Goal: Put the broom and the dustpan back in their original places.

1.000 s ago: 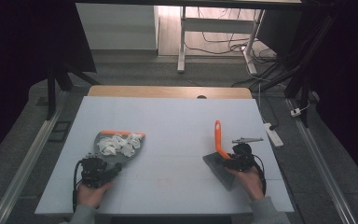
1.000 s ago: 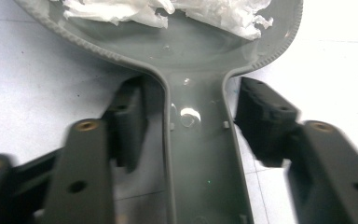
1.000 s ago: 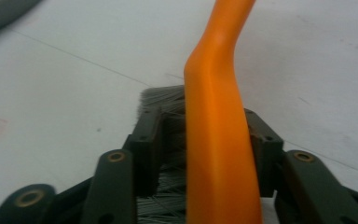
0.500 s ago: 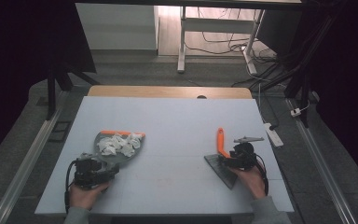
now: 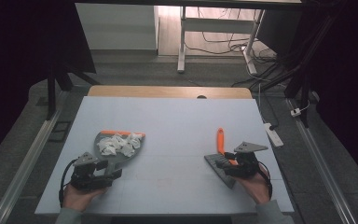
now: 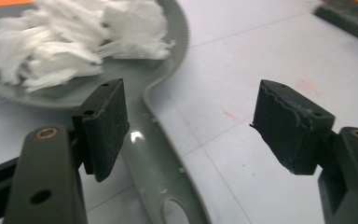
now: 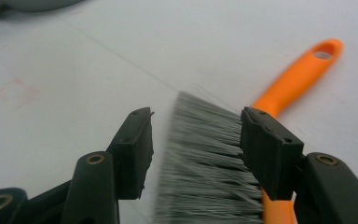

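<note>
Sweeping looks finished: tissue scraps in the dustpan, both tools let go.

The pale surface (image 5: pixel 177 126) carries everything, and no stray scraps show on it. At its left lies the grey dustpan (image 5: pixel 116 154), orange along its far edge, with the white crumpled tissue (image 5: pixel 119 143) heaped in its pan; its handle runs between the spread jaws of the left claw (image 6: pixel 191 126), which has just been opening and presses on nothing. At the right the orange-handled brush (image 5: pixel 220 140) lies flat, grey bristles toward the person; the right claw (image 7: pixel 196 149) has also just opened, its jaws standing apart on either side of the bristles. I judge little is left beyond drawing both hands away.
</note>
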`<state>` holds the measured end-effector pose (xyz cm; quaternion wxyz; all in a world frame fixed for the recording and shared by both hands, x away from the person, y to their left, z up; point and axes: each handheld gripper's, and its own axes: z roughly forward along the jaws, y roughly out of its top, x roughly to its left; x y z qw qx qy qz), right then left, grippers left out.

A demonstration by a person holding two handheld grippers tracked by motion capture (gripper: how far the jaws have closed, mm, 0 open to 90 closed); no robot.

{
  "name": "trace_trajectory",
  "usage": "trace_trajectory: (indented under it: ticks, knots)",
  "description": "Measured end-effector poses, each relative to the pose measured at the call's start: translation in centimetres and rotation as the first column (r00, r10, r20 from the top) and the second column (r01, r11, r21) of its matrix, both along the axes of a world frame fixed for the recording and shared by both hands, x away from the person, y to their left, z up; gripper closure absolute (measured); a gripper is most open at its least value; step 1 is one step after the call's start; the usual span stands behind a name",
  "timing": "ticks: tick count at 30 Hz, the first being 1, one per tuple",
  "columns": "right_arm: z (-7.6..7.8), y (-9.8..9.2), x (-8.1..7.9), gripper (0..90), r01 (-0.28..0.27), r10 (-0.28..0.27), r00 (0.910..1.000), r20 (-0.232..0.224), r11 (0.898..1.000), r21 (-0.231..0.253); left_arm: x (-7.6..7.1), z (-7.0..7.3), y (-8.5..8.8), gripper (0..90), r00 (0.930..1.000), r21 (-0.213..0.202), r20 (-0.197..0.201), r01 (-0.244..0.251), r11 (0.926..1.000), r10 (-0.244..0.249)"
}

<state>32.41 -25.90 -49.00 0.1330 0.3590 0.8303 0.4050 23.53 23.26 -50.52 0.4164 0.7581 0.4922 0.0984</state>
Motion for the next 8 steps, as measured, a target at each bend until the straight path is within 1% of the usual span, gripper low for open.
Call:
trace_trajectory:
  ticks: [3,5,8]
  knots:
    - [-0.09,0.09,-0.54,44.4,-0.044,0.044,0.9989,0.018,0.999,-0.008,0.0,-0.03,-0.08,28.1,0.9997,-0.007,-0.001,0.025,0.9997,-0.025]
    - [-0.17,0.03,-0.74,44.4,-0.058,0.059,0.9981,0.02,0.998,-0.012,0.03,-0.08,-0.14,28.1,0.9994,-0.007,-0.003,0.035,0.9994,-0.035]
    - [-0.16,-0.05,-0.88,44.4,-0.066,0.066,0.9973,0.031,0.998,-0.014,0.1,-0.17,-0.18,28.1,0.9987,-0.011,-0.008,0.05,0.9987,-0.05]
